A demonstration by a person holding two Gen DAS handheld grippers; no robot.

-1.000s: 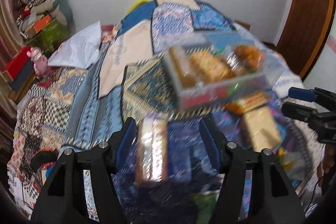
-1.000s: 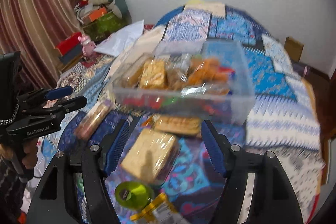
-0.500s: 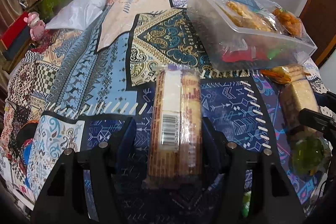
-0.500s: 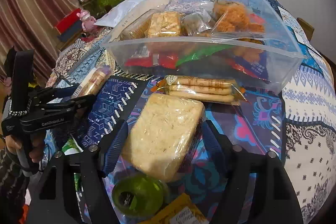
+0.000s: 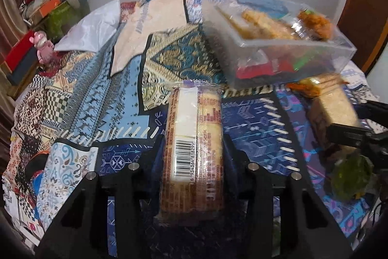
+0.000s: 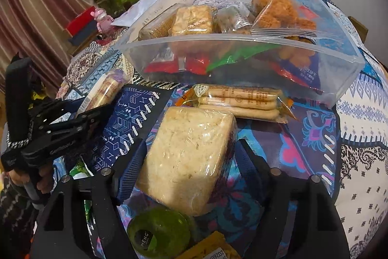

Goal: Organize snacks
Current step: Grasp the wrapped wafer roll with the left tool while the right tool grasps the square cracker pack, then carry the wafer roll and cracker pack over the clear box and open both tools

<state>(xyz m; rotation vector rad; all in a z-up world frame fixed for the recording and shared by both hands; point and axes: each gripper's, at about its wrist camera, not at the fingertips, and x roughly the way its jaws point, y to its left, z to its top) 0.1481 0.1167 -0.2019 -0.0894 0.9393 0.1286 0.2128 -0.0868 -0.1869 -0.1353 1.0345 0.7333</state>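
A long biscuit pack with a barcode (image 5: pixel 192 149) lies lengthwise between the fingers of my left gripper (image 5: pixel 192 157), which are closed against its sides; it also shows in the right wrist view (image 6: pixel 104 91). A pale square cracker pack (image 6: pixel 189 162) lies on the quilt between the open fingers of my right gripper (image 6: pixel 186 162); whether they touch it is unclear. A clear plastic bin (image 6: pixel 339 57) filled with snack bags stands behind, also seen in the left wrist view (image 5: pixel 339 52). A pack of stick biscuits (image 6: pixel 242 98) lies in front of the bin.
A green round container (image 6: pixel 157 232) and a yellow packet (image 6: pixel 211 246) lie near my right gripper. The patterned quilt (image 5: pixel 97 94) covers the bed. A white bag (image 5: pixel 94 28), a pink toy (image 5: pixel 43 45) and stacked boxes (image 5: pixel 41 6) sit at the far left.
Both grippers dropped toward the bed and moved forward. My left gripper slid around the biscuit pack and closed on it. My right gripper moved over the cracker pack.
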